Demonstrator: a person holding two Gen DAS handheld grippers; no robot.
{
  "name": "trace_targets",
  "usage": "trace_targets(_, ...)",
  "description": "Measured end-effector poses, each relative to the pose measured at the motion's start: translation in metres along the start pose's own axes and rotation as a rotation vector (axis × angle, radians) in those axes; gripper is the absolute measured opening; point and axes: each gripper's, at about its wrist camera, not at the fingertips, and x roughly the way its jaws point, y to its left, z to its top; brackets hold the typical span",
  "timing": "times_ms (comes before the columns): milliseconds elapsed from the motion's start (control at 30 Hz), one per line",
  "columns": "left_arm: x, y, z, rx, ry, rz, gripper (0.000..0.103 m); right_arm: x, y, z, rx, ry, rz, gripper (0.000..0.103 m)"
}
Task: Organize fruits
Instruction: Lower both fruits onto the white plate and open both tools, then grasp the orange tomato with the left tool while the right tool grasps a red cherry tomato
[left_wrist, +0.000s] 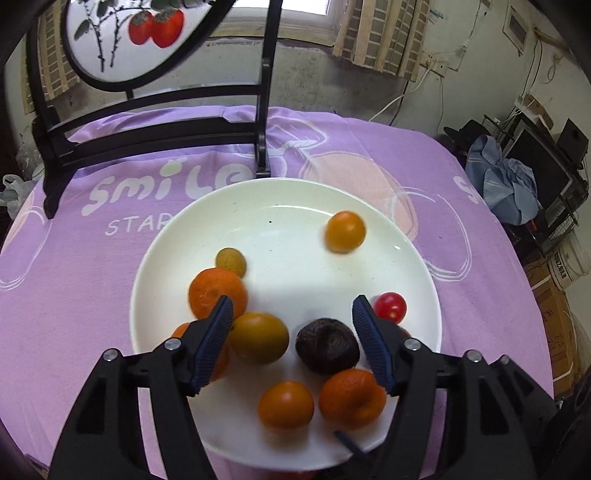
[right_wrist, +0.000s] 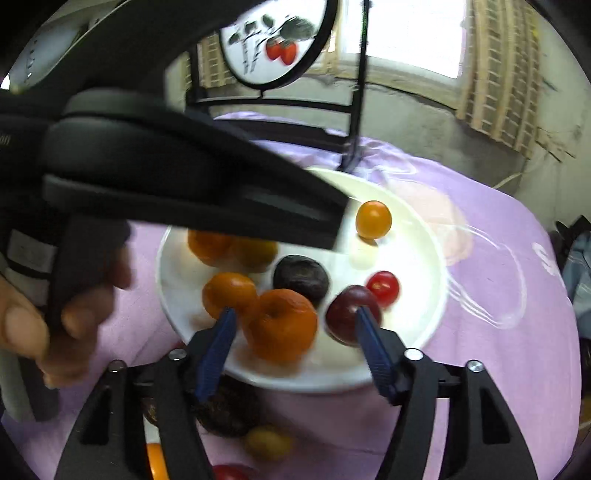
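A glossy white ceramic plate (left_wrist: 406, 266) sits on a table under matt lilac printed cloth (left_wrist: 461, 302). On the plate, a smooth, shiny red cherry tomato (left_wrist: 390, 306) lies beside a wrinkled, dull dark-brown round fruit (left_wrist: 327, 345) and a dimpled orange mandarin (left_wrist: 218, 291). Above the plate, ribbed blue rubber-like fingers (left_wrist: 221, 325) sit on matt black plastic arms with bright metal screws (left_wrist: 172, 344).
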Motion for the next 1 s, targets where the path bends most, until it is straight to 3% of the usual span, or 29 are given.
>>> trace_targets(200,-0.035,-0.003,-0.028,0.013,-0.009,-0.001,0.068,-0.03,-0.011,-0.022,0.049,-0.006,-0.005,0.07)
trace_targets(300,-0.053,-0.007,-0.045,0.023,-0.016,-0.015,0.069,-0.047,-0.015,-0.034,0.062,-0.011,-0.032,0.075)
trace_targets(600,-0.102,-0.024,-0.116,0.034,-0.045,-0.051,0.073,-0.084,-0.026,-0.073,0.147,0.0,-0.066,0.078)
trace_targets(833,-0.097,-0.028,-0.175,0.005,0.022,-0.067,0.074,-0.106,-0.022,-0.122,0.22,0.015,-0.06,0.078)
trace_targets(1000,-0.081,-0.028,-0.199,-0.013,0.073,-0.059,0.074,-0.117,-0.017,-0.144,0.226,0.021,-0.055,0.078)
